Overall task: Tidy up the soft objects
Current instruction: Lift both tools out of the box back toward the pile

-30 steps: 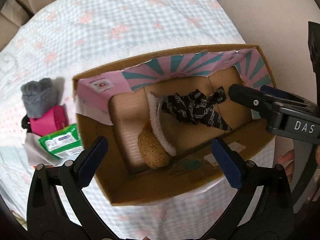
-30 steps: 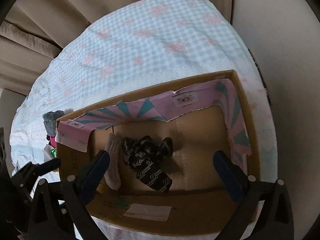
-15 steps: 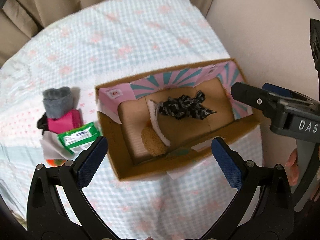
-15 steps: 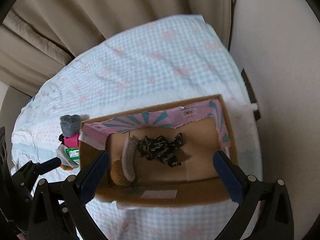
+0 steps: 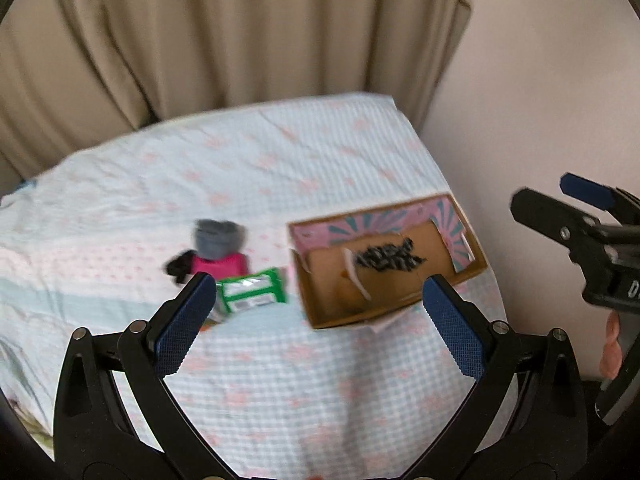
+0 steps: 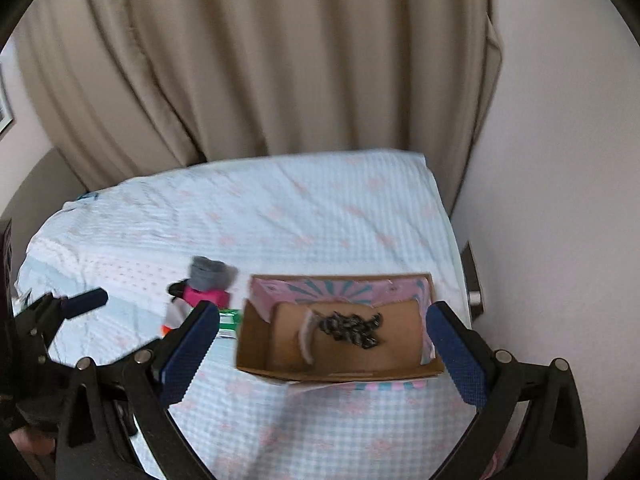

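An open cardboard box (image 5: 320, 312) with a pink and teal lining stands on the checked bed cover; it also shows in the right wrist view (image 6: 256, 364). Inside lie a black-and-white patterned cloth (image 5: 386, 258) (image 6: 350, 326), a white fluffy piece (image 5: 354, 274) (image 6: 305, 338) and a brown plush (image 5: 340, 292). Left of the box lies a pile: a grey fuzzy item (image 5: 218, 236) (image 6: 208, 272), a pink item (image 5: 220, 265) (image 6: 206, 298), a green packet (image 5: 252, 294) (image 6: 228, 316). My left gripper (image 5: 318, 324) and right gripper (image 6: 320, 354) are both open, empty, and well above the bed.
Beige curtains (image 5: 224, 40) hang behind the bed. A pale wall (image 5: 540, 100) runs along the right side, close to the box. The bed cover (image 5: 240, 168) spreads wide behind the box and pile. A dark object (image 6: 474, 276) sits between bed and wall.
Both grippers have pulled back and up from the box, which now looks much smaller. The curtains have come into view. The box contents have not moved.
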The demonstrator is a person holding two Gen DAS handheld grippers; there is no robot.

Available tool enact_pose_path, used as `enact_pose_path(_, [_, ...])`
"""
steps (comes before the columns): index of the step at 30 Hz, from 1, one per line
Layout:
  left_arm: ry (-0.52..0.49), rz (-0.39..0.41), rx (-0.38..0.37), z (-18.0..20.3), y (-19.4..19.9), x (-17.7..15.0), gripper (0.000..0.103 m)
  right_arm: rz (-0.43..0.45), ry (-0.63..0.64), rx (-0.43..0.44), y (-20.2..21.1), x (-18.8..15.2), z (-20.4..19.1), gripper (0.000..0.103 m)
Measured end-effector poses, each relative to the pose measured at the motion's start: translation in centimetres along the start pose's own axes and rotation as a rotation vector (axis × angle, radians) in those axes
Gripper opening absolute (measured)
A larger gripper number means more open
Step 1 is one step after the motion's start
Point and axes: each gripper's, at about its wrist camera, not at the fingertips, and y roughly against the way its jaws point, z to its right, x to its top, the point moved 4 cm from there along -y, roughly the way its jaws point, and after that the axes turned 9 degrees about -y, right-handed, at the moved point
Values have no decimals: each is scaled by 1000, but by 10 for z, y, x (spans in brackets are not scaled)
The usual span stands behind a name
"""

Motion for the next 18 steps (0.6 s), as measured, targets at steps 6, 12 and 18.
enact_pose_path(6, [25,98,38,-50,63,-31,103,57,28,39,42,-20,-58,103])
enact_pose_path(12, [27,165,32,-114,109,-71,103,89,-27,38,62,-48,-111,103])
enact_pose_path(18, [-7,175,-17,-172,123,-101,103,105,-91,4,64,-70,-159,103])
